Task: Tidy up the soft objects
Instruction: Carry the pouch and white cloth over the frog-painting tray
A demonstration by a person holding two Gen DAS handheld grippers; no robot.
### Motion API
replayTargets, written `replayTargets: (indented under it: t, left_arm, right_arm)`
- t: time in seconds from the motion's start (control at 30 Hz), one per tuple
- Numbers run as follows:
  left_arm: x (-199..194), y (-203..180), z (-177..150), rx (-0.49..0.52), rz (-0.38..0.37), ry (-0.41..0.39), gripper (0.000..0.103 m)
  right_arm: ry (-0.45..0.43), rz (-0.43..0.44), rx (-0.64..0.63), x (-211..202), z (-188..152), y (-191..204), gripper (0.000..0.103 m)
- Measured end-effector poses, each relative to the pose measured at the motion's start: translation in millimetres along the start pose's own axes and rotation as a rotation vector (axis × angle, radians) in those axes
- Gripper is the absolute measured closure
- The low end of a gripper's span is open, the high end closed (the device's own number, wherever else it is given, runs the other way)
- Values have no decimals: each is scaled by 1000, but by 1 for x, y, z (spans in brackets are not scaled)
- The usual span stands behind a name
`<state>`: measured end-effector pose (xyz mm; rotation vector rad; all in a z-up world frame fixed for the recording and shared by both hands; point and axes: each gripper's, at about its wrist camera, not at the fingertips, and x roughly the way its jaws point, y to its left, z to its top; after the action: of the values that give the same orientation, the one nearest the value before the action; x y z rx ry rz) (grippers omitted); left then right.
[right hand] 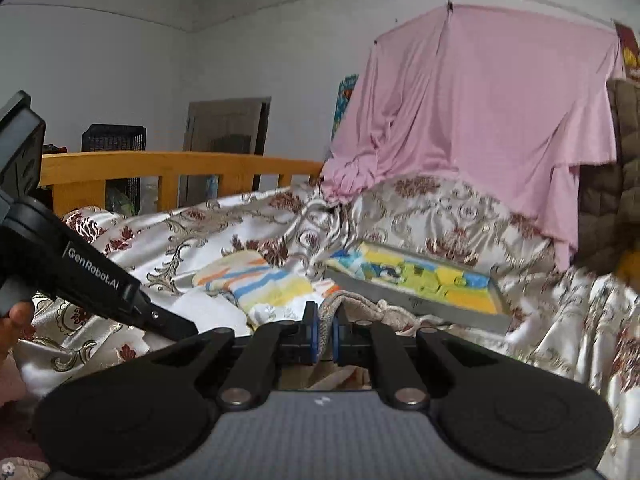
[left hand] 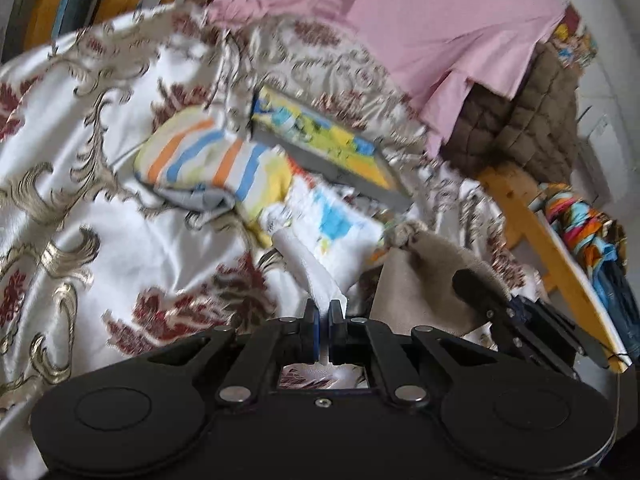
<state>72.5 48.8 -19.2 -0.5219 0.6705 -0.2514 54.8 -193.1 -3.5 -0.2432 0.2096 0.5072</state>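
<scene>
Both tools are clamped down right now. The left tool point(left hand: 324, 320) has its jaws pinched tight on a twisted corner of white printed cloth with blue and yellow patches point(left hand: 320, 232), which stretches away from the fingers across the bed. The right tool point(right hand: 325, 326) has its jaws squeezed together on the braided edge of a beige plush fabric point(right hand: 352, 304); from the left wrist view that same beige plush fabric point(left hand: 420, 280) sits just to the right of the white cloth, with the right tool point(left hand: 468, 280) touching it.

Everything lies on a bed draped in a shiny cream satin cover with gold scrolls and dark red flowers point(left hand: 120, 240). Just behind the white cloth lies a folded towel striped orange, blue and pale yellow point(left hand: 200, 160), and beside that, tilted, a flat grey-edged box with a bright yellow and blue cartoon top point(left hand: 324, 140). Further back a pink sheet point(right hand: 480, 120) hangs from a line against the wall, its lower edge reaching the bed. An orange wooden bed rail point(right hand: 180, 168) runs along the far side. A bit of the person's hand point(right hand: 16, 320) shows at the left edge of the right wrist view.
</scene>
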Motion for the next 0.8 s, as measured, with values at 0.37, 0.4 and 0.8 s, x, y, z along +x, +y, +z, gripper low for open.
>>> replayTargets:
  t: [0.37, 0.4, 0.8]
  left_arm:
    - [-8, -11, 4, 44, -46, -68, 100]
    - [-8, -11, 4, 46, -46, -70, 100]
    - [23, -16, 57, 121, -23, -82, 100]
  right_arm:
    - [-49, -15, -54, -10, 2, 7, 96]
    - [-47, -22, -60, -9, 2, 7, 97]
    - [-16, -44, -128, 15, 16, -2, 97]
